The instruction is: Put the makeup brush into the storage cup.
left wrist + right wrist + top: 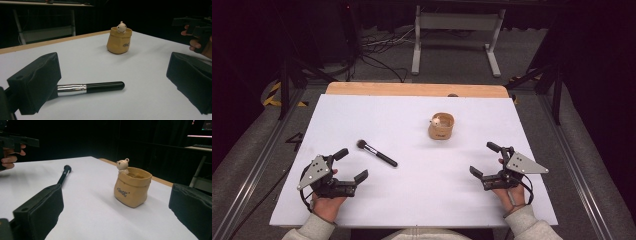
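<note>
Brush (377, 154) left of centre on tabletop (412, 200); pot (441, 126) upper centre. Left hand-held gripper (352, 165) and right hand-held gripper (482, 159): jaws spread, empty.

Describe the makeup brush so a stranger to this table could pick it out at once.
On the white table, look left of centre, just ahead of the open left tongs. There the makeup brush lies flat: a slim black handle, silver ferrule and dark bristle head. Its one neighbour, the tan sack-shaped pot with a little bear, stands upright farther right.
</note>
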Motion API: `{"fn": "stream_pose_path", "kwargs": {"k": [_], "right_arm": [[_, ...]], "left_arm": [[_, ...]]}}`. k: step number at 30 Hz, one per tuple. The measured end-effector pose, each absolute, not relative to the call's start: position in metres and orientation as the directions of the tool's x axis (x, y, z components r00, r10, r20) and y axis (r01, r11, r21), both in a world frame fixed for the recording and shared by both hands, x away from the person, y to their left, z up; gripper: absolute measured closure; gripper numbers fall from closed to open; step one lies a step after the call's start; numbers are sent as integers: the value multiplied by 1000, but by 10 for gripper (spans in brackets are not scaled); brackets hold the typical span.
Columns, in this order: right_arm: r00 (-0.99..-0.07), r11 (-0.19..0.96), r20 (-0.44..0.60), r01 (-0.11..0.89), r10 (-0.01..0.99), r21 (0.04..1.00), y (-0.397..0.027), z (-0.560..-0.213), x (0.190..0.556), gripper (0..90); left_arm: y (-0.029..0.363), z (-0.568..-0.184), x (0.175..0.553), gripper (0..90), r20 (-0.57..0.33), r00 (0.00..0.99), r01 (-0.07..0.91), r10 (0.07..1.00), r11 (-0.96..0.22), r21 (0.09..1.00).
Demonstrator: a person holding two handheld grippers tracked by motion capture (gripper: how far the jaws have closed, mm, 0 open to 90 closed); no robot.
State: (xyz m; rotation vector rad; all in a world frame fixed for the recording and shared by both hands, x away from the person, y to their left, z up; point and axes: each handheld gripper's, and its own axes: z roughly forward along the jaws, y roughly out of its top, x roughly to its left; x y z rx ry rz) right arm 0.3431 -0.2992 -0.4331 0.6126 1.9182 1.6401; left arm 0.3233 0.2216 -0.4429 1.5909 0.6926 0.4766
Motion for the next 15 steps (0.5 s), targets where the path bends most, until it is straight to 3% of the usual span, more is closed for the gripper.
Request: {"fn": "stream_pose_path", "kwargs": {"k": [15], "right_arm": [[-752, 153, -95, 7, 653, 988, -300, -433, 341, 0]], "left_arm": [[226, -436, 320, 1, -123, 719, 176, 684, -8, 984]]}}
